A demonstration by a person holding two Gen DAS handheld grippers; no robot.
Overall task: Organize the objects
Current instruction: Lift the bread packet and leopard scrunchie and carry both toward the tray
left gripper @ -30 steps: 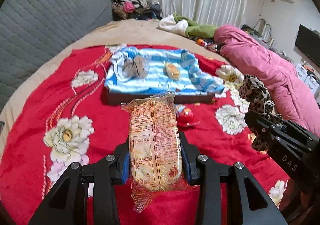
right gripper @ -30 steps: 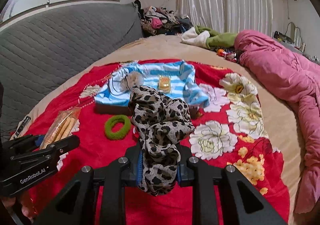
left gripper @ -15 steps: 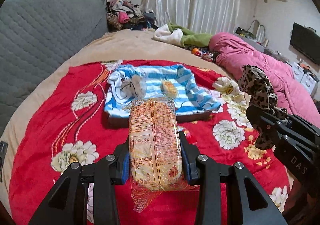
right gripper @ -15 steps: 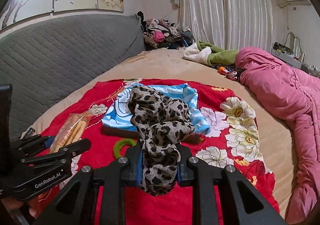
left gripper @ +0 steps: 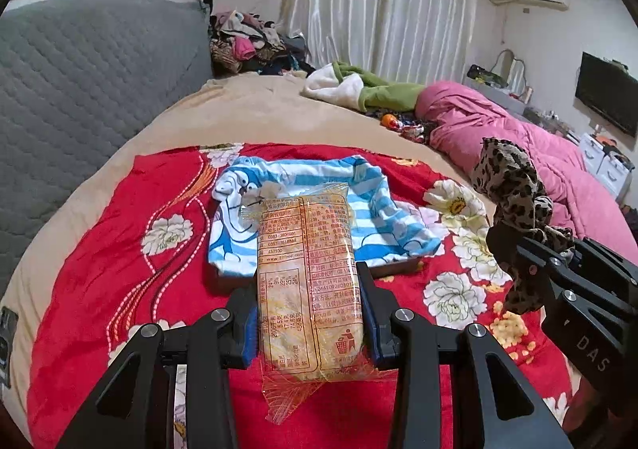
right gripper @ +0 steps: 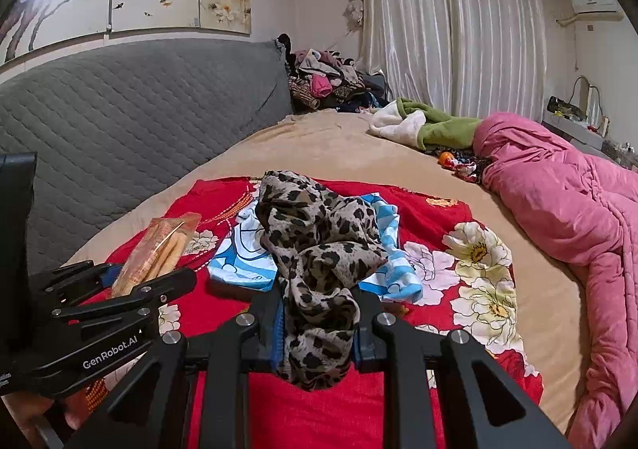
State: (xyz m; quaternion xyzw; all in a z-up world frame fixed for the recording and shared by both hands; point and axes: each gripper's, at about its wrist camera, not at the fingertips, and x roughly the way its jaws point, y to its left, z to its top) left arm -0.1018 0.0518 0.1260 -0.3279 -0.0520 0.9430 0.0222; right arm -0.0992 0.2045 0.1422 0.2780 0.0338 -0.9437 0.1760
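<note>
The left gripper [left gripper: 309, 323] is squeezed tight on a crinkly clear snack packet [left gripper: 307, 281] with long yellow biscuits inside. The right gripper [right gripper: 319, 323] is squeezed tight on a soft, floppy spotted scarf [right gripper: 319, 249] bunched in a lump. Both things are held up in the air over a red blanket [left gripper: 99, 269] with big white flowers. On the blanket sits a flat dark tray [left gripper: 398, 269] covered by a blue and white striped cloth [left gripper: 379, 225]. What lies in the tray is hidden behind the packet.
</note>
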